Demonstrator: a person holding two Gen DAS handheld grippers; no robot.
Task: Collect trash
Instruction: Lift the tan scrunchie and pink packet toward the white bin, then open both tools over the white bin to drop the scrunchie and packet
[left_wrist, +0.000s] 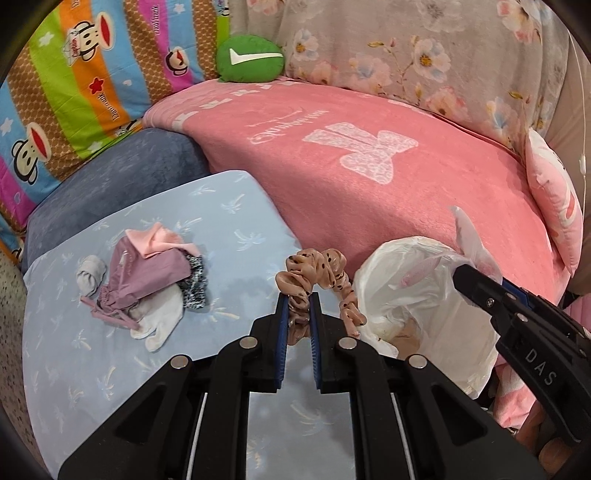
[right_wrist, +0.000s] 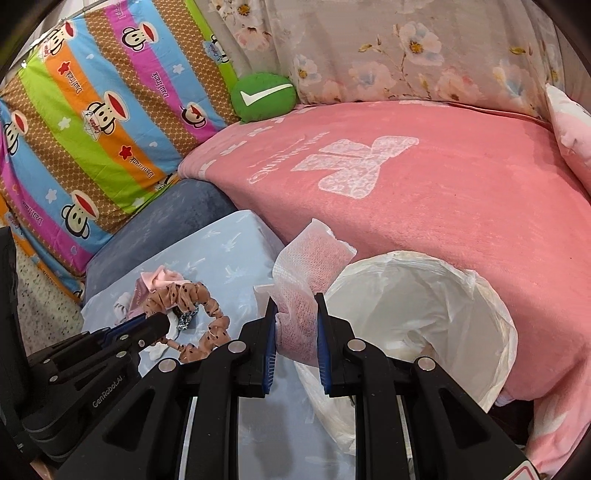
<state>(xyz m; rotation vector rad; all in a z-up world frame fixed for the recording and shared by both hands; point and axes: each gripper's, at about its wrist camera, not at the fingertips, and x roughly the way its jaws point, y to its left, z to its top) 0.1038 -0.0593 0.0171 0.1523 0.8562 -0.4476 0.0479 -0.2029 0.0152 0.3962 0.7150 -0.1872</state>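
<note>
Left wrist view: left gripper (left_wrist: 298, 314) clenched on soft, light peach polka-dot fabric scrunchie (left_wrist: 317, 275), pinched at gathered band, beside white plastic bag-lined bin (left_wrist: 424, 295); bin bottom hidden.

Right wrist view: right gripper (right_wrist: 295, 325) grasping thin, crushable white paper tissue (right_wrist: 310, 254) at bin rim (right_wrist: 480, 291); tissue's lower end hidden.

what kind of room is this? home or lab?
Home, most likely a bedroom or a covered sofa corner. Signs: a pink blanket spread over a soft surface, a cartoon-monkey striped quilt propped behind it, and a small pile of clothes on a pale blue sheet.
</note>
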